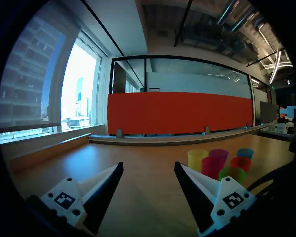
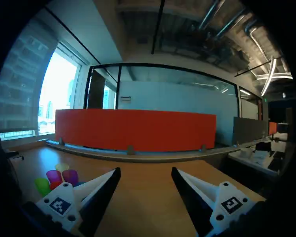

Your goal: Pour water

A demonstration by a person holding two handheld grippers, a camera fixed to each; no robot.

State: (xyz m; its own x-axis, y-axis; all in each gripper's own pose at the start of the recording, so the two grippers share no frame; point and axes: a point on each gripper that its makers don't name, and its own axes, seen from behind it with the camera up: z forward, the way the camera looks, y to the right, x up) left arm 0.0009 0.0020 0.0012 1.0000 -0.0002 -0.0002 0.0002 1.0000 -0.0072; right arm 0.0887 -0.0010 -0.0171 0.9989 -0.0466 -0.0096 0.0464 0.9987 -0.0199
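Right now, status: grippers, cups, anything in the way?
Left gripper open, empty. Right gripper open, empty. Cups grouped on table, right of left gripper, untouched. Only bare table between.

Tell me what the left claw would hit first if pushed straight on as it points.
Probably nothing close: the open left claw points over the wooden tabletop, toward the orange partition panel at its far edge. The cluster of coloured plastic cups sits right of that line.
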